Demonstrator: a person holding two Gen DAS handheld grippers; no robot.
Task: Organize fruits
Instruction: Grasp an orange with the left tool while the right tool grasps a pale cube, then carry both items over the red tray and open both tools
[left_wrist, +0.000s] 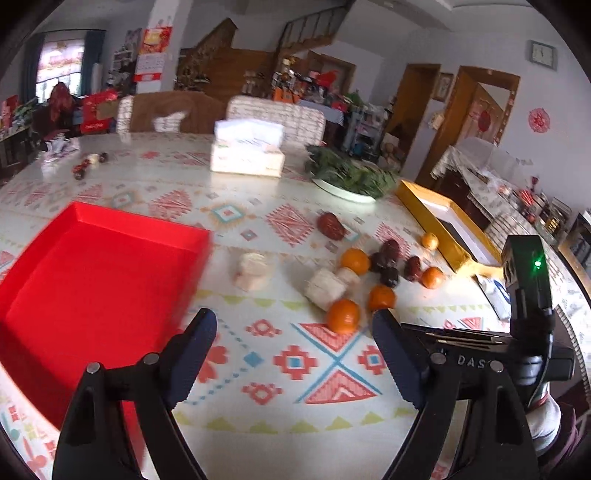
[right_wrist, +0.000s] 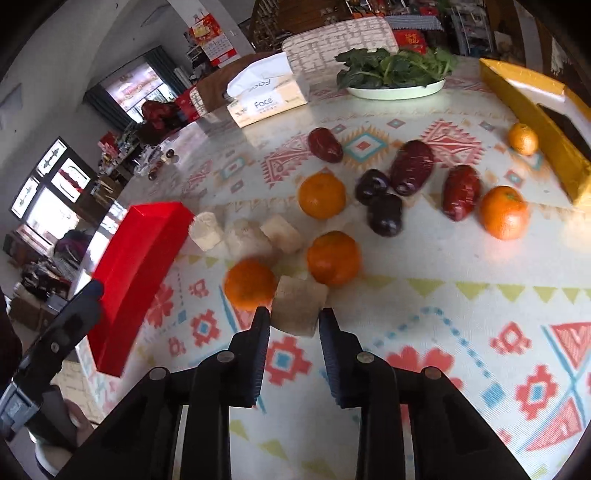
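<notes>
Red tray (left_wrist: 92, 266): near corner hidden behind the left gripper's arm; near rim blurred.
Yellow box (right_wrist: 535, 122): far side cut off by the picture's edge.
Pale block (right_wrist: 297, 306): lower edge masked by the jaws' tips.
Small items at far table edge (left_wrist: 90, 164): too small to identify.
Dark fruits (right_wrist: 384, 206): blurred, kind unclear.

5 oranges (right_wrist: 321, 195), 3 red dates (right_wrist: 325, 144), 2 dark plums (right_wrist: 384, 214) and 4 pale peeled chunks (right_wrist: 298, 305) lie loose on the desk, clustered between the red tray (right_wrist: 136, 266) at 9 o'clock and the yellow box (right_wrist: 532, 122) at 2 o'clock. The tray holds no fruit.
</notes>
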